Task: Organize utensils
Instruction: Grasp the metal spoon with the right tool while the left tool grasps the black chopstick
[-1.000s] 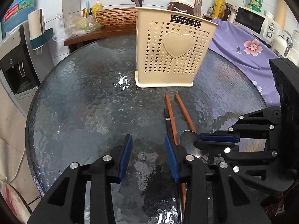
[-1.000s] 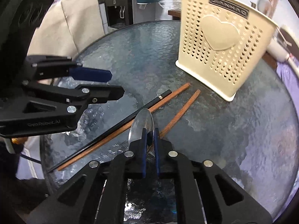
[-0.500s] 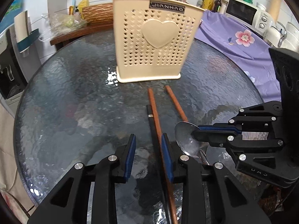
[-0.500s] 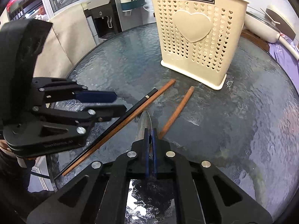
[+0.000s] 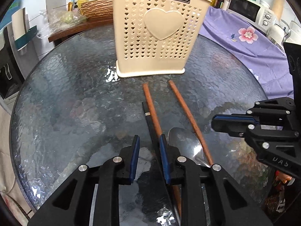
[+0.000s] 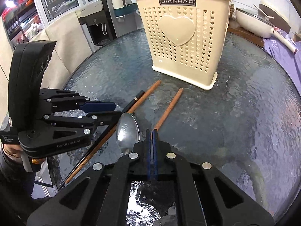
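A cream perforated utensil holder (image 5: 160, 35) with a heart stands at the far side of the round glass table (image 5: 65, 98); it also shows in the right wrist view (image 6: 184, 43). Two brown chopsticks (image 5: 152, 111) (image 5: 186, 113), a black chopstick (image 5: 148, 120) and a metal spoon (image 5: 186, 143) lie in front of it. My left gripper (image 5: 148, 150) is open low over the table, its right finger beside the black chopstick. My right gripper (image 6: 152, 137) is shut with nothing visible between its pads; the spoon (image 6: 128, 130) lies just to its left on the table.
A purple flowered cloth (image 5: 242, 37) and a microwave (image 5: 250, 9) are to the right. A wooden side table (image 5: 79, 28) with a basket and bags stands behind. A water dispenser (image 6: 96, 26) and a beige chair (image 6: 62, 43) stand past the table's edge.
The spoon was in my right gripper and now lies on the table beside it. My left gripper moved forward toward the holder and narrowed its opening near the black chopstick.
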Available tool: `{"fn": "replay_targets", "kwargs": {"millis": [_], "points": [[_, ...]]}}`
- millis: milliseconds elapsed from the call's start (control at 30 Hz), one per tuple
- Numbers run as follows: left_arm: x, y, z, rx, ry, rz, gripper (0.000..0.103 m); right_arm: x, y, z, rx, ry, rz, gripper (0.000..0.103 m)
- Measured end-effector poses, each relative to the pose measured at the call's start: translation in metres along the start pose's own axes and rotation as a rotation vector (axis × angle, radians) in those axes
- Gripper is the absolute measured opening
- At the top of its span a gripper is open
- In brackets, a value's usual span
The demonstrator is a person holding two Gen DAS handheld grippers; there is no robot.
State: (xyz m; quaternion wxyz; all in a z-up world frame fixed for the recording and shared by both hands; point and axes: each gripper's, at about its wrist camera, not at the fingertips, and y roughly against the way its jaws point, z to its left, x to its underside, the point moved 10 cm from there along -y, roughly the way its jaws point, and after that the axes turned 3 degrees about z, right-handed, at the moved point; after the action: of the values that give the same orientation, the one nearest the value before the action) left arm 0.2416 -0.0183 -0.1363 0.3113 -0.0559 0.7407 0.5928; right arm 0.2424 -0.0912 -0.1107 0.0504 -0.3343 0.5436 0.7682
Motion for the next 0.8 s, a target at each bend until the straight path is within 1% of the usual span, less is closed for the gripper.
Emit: {"fn": "replay_targets", "kwargs": {"millis": [67, 200, 333, 433, 533, 600, 633, 667, 700, 767, 800], "points": [[0.0, 0.001, 0.002, 0.007, 0.012, 0.0, 0.021, 0.0, -0.001, 0.003, -0.006, 0.005, -0.001, 0.003], [0.0, 0.0, 0.005, 0.001, 0.012, -0.001, 0.021, -0.008, 0.004, 0.011, 0.02, 0.051, -0.052, 0.003], [-0.002, -0.002, 0.006, -0.008, 0.008, 0.008, 0.021, -0.009, 0.002, 0.016, 0.037, 0.072, -0.036, 0.005], [-0.006, -0.006, 0.006, -0.04, -0.015, 0.013, 0.021, -0.007, -0.003, 0.018, 0.047, 0.087, -0.016, 0.005], [-0.01, -0.008, 0.006, -0.047, -0.021, 0.016, 0.021, -0.003, -0.006, 0.021, 0.051, 0.107, 0.002, 0.008], [-0.014, -0.01, 0.008, -0.051, -0.02, 0.013, 0.021, -0.002, -0.007, 0.024, 0.066, 0.131, 0.006, 0.026], [-0.015, -0.011, 0.009, -0.054, -0.02, 0.013, 0.021, -0.002, -0.006, 0.024, 0.074, 0.14, -0.002, 0.047], [-0.016, -0.012, 0.011, -0.059, -0.019, 0.014, 0.021, -0.003, -0.003, 0.026, 0.086, 0.157, -0.02, 0.055], [-0.018, -0.013, 0.012, -0.063, -0.019, 0.014, 0.021, -0.004, -0.001, 0.028, 0.096, 0.175, -0.029, 0.055], [-0.018, -0.013, 0.014, -0.072, -0.019, 0.011, 0.015, -0.002, -0.002, 0.034, 0.097, 0.201, -0.018, 0.055], [-0.019, -0.013, 0.016, -0.074, -0.022, 0.008, 0.015, -0.001, -0.003, 0.037, 0.092, 0.214, -0.015, 0.055]]}}
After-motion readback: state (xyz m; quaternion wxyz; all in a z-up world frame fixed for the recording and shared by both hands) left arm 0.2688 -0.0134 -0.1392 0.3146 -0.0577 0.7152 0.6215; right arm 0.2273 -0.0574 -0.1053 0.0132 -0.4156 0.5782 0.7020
